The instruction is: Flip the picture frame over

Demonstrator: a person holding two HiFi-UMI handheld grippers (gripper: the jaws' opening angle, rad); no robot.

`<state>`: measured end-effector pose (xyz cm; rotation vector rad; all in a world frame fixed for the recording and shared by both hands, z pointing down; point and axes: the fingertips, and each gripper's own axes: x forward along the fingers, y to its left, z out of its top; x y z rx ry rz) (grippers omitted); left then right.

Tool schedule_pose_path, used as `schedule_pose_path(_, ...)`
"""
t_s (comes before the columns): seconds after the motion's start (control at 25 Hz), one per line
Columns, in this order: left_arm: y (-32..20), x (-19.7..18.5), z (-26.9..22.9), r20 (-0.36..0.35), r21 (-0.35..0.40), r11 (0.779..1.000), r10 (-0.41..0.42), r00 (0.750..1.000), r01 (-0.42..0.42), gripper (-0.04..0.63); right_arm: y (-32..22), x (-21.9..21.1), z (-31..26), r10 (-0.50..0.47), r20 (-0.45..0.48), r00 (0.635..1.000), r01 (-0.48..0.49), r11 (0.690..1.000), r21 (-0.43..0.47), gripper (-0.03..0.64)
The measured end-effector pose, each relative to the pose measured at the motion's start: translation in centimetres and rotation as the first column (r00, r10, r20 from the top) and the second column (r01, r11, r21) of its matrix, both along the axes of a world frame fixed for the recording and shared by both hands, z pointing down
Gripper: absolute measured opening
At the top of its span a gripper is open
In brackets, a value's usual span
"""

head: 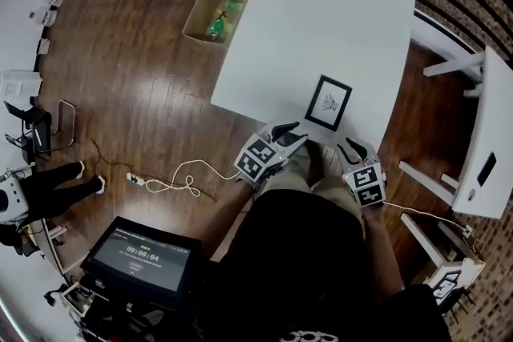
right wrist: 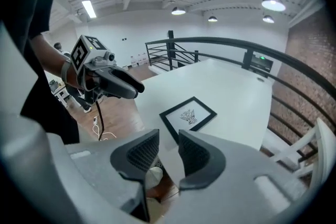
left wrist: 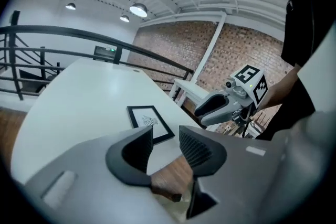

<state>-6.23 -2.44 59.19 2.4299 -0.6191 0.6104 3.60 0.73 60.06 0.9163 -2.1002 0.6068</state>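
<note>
The picture frame (head: 329,102) lies flat, its print facing up, near the near edge of the white surface (head: 321,12), toward that edge's right corner. The left gripper (head: 290,130) hangs at the near edge just short of the frame, jaws apart with nothing between them. The right gripper (head: 353,146) hangs beside it near the right corner, jaws likewise apart and empty, clear of the frame.

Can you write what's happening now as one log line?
flip: not done | frame: face up on table, untouched | left gripper: open, empty | right gripper: open, empty
</note>
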Motion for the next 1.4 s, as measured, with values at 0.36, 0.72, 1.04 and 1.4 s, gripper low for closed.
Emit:
schedule_pose_path(0.36, -1.8, 1.2, 6.6, 0.096, -0.172, 0.980, 0.119, 0.988, -0.102, 0.201, -1.7, 0.0, 6.2, 0.101, -0.022, 0.995, -0.103, 0.986, -0.131, 0.160)
schedule_pose_path(0.72, -1.5, 2.0, 9.2, 0.240, -0.210, 0.967, 0.193, 0.951, -0.143, 0.216, -1.5, 0.0, 9.0, 0.111, -0.052, 0.992, -0.120, 0.966, -0.230, 0.164)
schedule_pose_path(1.04, -0.7, 2.3, 9.9, 0.308, -0.205, 0.963, 0.235, 0.922, -0.177, 0.227, -1.4, -0.6, 9.9, 0.105, -0.074, 0.992, -0.121, 0.958, -0.261, 0.164)
schedule_pose_path(1.4, 0.1, 3.0, 9.5, 0.291, -0.187, 0.959, 0.261, 0.920, -0.212, 0.228, -1.0, -1.0, 9.2, 0.129, -0.019, 0.991, -0.129, 0.956, -0.265, 0.202)
